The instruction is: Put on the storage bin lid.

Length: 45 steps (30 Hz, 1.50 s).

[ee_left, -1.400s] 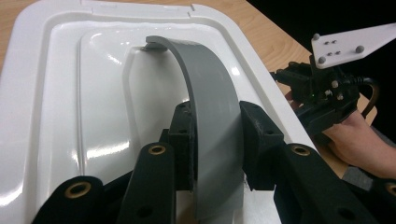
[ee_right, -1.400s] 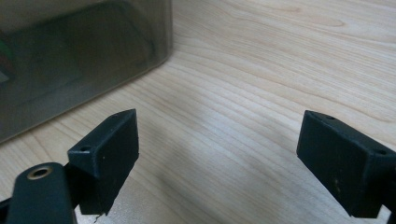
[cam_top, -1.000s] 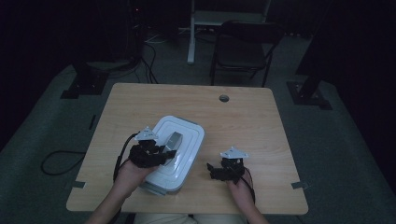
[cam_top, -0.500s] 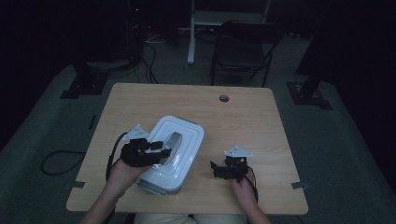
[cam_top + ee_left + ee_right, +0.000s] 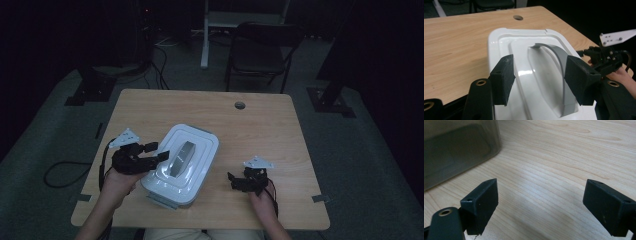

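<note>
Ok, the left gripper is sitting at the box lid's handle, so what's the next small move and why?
Probably draw the left gripper back off the white box. Its jaws have just been opening and now stand apart on either side of the grey handle without pressing it. The right gripper rests open on the table.

High view overhead; gripper views close, sharing table [image 5: 260, 125].

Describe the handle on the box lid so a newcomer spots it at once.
On the wooden table, find the white box near the front edge. Along the middle of its lid, in a sunken oval, runs a grey arched handle, the only grey strip on the white lid.
</note>
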Motion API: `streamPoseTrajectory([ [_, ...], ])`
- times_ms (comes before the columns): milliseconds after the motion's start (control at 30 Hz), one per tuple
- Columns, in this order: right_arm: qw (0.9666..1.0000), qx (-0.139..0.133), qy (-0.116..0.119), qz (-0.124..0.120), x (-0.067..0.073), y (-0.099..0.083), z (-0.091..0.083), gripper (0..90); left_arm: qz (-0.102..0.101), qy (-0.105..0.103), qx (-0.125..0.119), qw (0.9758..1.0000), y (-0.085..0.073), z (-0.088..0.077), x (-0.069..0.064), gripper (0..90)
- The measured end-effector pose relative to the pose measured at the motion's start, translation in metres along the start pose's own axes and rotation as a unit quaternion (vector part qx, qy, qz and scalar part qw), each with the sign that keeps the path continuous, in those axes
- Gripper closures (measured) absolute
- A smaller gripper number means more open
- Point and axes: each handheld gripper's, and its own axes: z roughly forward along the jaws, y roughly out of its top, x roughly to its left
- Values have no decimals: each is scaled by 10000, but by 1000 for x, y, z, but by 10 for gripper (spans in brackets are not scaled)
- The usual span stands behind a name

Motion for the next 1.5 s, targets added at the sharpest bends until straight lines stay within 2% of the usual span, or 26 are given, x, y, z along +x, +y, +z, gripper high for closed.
streamPoseTrajectory([
  [67, 10000, 23, -15, -22, 1, 0, 1, 129, -45, -11, -69, 10000, -2, -3, 4, 421],
  [200, 10000, 46, -22, -52, 1, -1, 2, 129, -71, 124, -97, 9999, -6, -7, 14, 419],
  [233, 10000, 46, -5, -45, 1, -1, 2, 129, -80, 216, -141, 9996, -9, -8, 17, 388],
  [333, 10000, 27, 10, -43, 1, -2, 2, 129, -115, 213, -165, 9996, -12, -9, 21, 354],
  [367, 10000, 34, 3, -37, 0, -2, 2, 129, -135, 148, -206, 9996, -15, -10, 25, 296],
  [467, 10000, 80, -19, -43, 0, -2, 4, 129, -123, 170, -277, 9994, -18, -11, 31, 290],
  [500, 10000, 82, -21, -39, -1, -2, 4, 129, -137, 255, -445, 9986, -22, -12, 36, 290],
  [600, 10000, 71, -40, -51, -1, -2, 3, 129, -205, 317, -500, 9980, -27, -11, 42, 290],
  [667, 9999, 75, -57, -53, -1, -2, 4, 129, -175, 388, -516, 9978, -32, -9, 47, 262],
  [700, 9999, 85, -55, -48, -1, -2, 4, 129, -157, 467, -502, 9975, -34, -8, 50, 262],
  [767, 9999, 95, -54, -43, -2, -3, 4, 129, -174, 507, -472, 9974, -38, -5, 55, 174],
  [833, 9999, 74, -64, -43, -2, -2, 4, 129, -258, 531, -528, 9969, -43, -2, 63, 173],
  [900, 9999, 69, -73, -48, -2, -2, 4, 129, -296, 535, -544, 9966, -45, -1, 66, 173],
  [967, 9999, 73, -82, -50, -2, -3, 4, 129, -337, 654, -558, 9957, -51, 4, 74, 168],
  [1000, 9999, 73, -82, -50, -2, -3, 4, 129, -337, 654, -558, 9957, -51, 4, 74, 109],
  [1033, 9999, 71, -94, -79, -1, -3, 4, 129, -334, 732, -463, 9957, -55, 10, 79, 83],
  [1200, 9999, 38, -97, -91, -1, -2, 3, 129, -356, 911, -356, 9946, -65, 21, 88, 82],
  [1267, 9999, 7, -105, -66, -1, -2, 2, 129, -396, 918, -335, 9944, -69, 26, 92, 5],
  [1333, 9999, -27, -99, -54, -2, -2, 2, 129, -415, 931, -344, 9942, -73, 31, 94, 5],
  [1367, 9999, -38, -105, -58, -1, -2, 2, 127, -353, 996, -339, 9938, -77, 37, 95, 5],
  [1467, 9999, -93, -35, -22, -1, -2, 1, 125, -306, 1008, -350, 9938, -81, 43, 97, 6],
  [1500, 9999, -135, -27, -7, 0, -2, 1, 125, -171, 1144, -342, 9927, -85, 50, 98, 5],
])
